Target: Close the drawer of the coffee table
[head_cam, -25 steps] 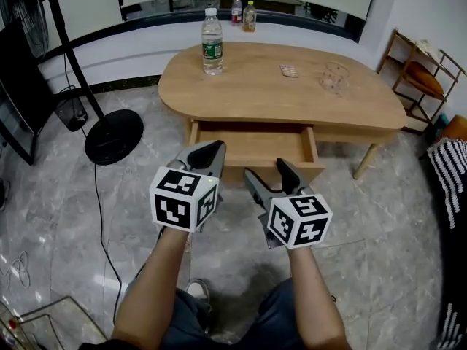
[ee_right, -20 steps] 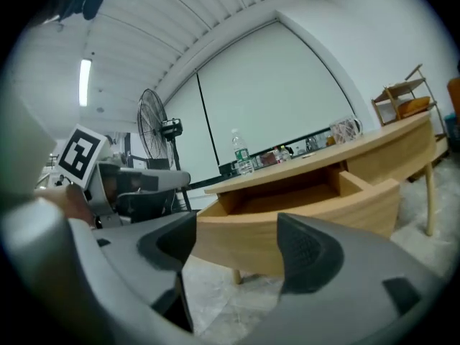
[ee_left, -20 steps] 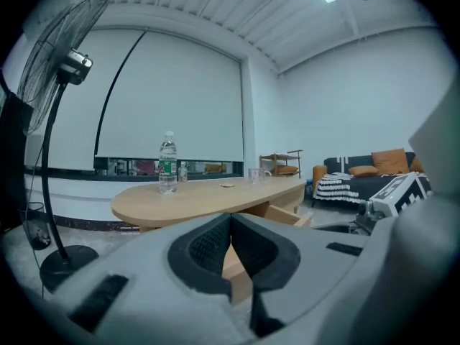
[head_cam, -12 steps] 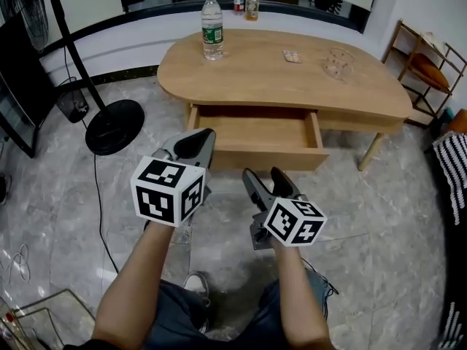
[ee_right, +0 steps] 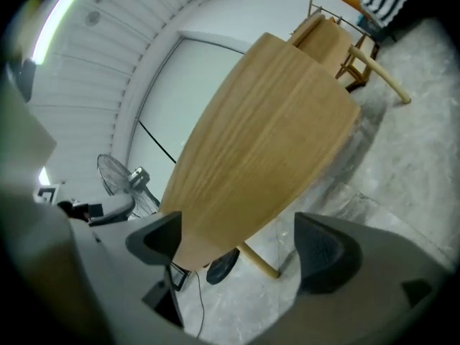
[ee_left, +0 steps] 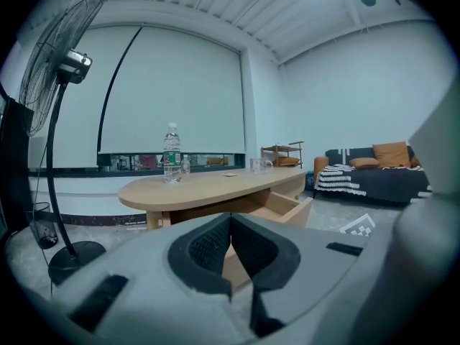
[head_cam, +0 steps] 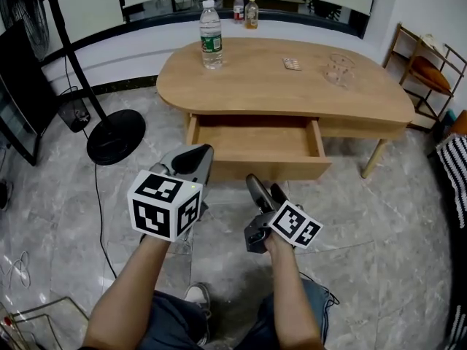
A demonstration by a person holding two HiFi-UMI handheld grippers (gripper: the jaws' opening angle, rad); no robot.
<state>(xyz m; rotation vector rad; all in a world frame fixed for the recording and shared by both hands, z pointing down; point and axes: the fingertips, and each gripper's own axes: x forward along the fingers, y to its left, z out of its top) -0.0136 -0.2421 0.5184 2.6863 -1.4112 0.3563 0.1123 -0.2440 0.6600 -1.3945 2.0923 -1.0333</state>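
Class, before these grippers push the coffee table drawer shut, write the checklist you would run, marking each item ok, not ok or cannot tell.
1. Drawer stands pulled out from the coffee table: ok.
2. Nothing sticks up over the drawer's rim: ok.
3. Left gripper fingers together, empty: ok.
4. Right gripper fingers apart, having just been opening, nothing between them: ok.
5. A gripper touching the drawer front: not ok, both hang short of it.
6. Water bottle upright, back from the table's near edge: ok.
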